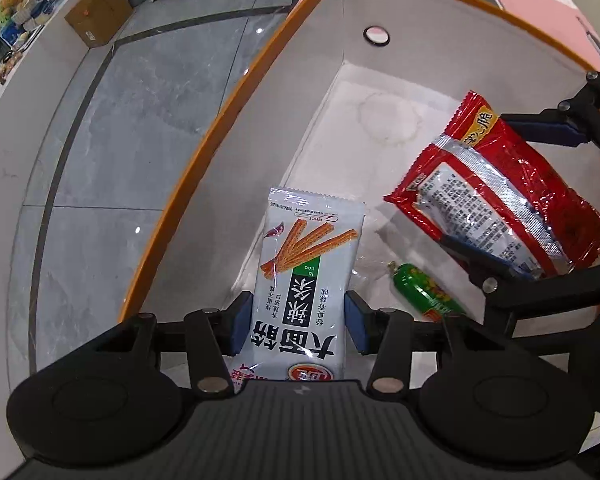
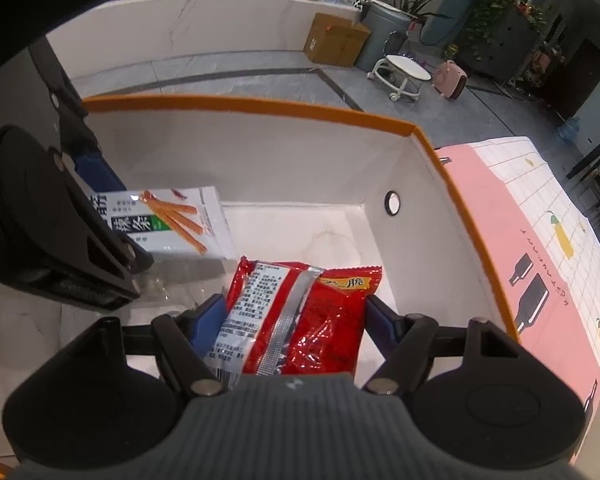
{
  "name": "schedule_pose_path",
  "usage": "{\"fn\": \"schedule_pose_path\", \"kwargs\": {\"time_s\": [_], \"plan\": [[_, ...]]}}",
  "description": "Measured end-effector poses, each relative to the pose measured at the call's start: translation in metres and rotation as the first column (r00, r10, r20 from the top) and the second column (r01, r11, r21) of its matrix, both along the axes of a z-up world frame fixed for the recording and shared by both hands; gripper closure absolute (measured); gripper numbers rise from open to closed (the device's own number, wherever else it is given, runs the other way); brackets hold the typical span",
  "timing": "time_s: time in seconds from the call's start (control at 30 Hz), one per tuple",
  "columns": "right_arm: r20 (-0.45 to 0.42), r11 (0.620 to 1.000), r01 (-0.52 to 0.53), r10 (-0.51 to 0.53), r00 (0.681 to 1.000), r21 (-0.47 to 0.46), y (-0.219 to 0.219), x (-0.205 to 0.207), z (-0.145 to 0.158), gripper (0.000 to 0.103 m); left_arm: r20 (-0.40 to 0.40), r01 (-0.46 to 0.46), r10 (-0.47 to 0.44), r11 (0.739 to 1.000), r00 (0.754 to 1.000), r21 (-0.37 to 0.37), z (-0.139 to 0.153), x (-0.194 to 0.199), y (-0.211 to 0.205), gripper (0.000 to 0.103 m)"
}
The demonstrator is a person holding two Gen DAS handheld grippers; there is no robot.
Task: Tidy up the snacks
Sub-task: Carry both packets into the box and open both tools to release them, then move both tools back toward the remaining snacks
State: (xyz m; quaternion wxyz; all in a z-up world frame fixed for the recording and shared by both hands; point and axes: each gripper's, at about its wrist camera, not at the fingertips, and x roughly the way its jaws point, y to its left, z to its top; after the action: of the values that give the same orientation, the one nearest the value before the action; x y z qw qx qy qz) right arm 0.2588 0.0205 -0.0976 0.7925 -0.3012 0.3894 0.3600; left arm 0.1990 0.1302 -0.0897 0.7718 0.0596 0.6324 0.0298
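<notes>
Left wrist view: left hand-held gripper [image 1: 298, 322] clamps the white snack packet [image 1: 304, 276] inside the orange-rimmed box [image 1: 236, 120]; right hand-held gripper [image 2: 294, 318] grips the red snack packet [image 2: 300, 316] there too

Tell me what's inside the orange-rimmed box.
On the floor of the box: a small green packet. Both grippers hold a white spicy-stick packet and a red packet inside it. Whatever lies beneath them is hidden.

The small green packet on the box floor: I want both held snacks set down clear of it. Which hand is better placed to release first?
Probably right: its red foil packet hangs over bare floor, while the left's white packet hangs beside the green packet.
</notes>
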Motion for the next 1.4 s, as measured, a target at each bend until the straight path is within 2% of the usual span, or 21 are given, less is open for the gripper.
{"fn": "schedule_pose_path", "kwargs": {"time_s": [0.23,0.37,0.47,0.53,0.7,0.83,1.03,1.23,1.4], "plan": [[-0.037,1.000,0.010,-0.010,0.999,-0.009,0.003,0.005,-0.005,0.031,-0.026,0.004,-0.003,1.000,1.000,0.029,-0.003,0.000,0.001,0.046],[-0.074,0.999,0.049,-0.048,0.996,0.011,0.001,0.012,-0.005,0.029,-0.014,0.006,-0.006,0.999,1.000,0.040,-0.001,0.001,0.001,0.041],[-0.068,0.998,0.057,-0.056,0.996,0.008,0.001,0.014,-0.005,0.023,-0.013,0.009,-0.009,0.999,1.000,0.048,0.000,-0.001,-0.002,0.038],[-0.066,0.998,0.058,-0.058,0.996,0.006,0.001,0.014,-0.004,0.020,-0.007,0.009,-0.009,0.999,1.000,0.052,0.001,-0.002,-0.002,0.031],[-0.072,0.998,0.067,-0.066,0.995,0.005,0.001,0.012,-0.001,0.019,0.027,0.012,-0.014,0.998,1.000,0.056,0.012,-0.003,-0.001,0.029],[-0.054,0.995,0.095,-0.092,0.994,0.044,-0.006,0.009,0.011,0.018,0.109,-0.006,-0.002,0.997,0.994,0.072,0.030,-0.013,-0.004,0.029],[0.006,0.975,0.166,-0.169,0.986,0.145,-0.038,-0.008,0.041,0.016,0.289,-0.030,0.016,0.999,0.957,0.043,0.068,-0.037,-0.019,0.028],[0.006,0.923,0.287,-0.298,0.955,0.258,-0.088,-0.032,0.062,0.015,0.399,0.034,-0.035,0.999,0.916,0.010,0.098,-0.060,-0.054,0.026],[-0.005,0.874,0.385,-0.401,0.916,0.296,-0.132,-0.055,0.065,0.015,0.452,0.101,-0.080,0.995,0.889,-0.023,0.104,-0.077,-0.090,0.025]]}}
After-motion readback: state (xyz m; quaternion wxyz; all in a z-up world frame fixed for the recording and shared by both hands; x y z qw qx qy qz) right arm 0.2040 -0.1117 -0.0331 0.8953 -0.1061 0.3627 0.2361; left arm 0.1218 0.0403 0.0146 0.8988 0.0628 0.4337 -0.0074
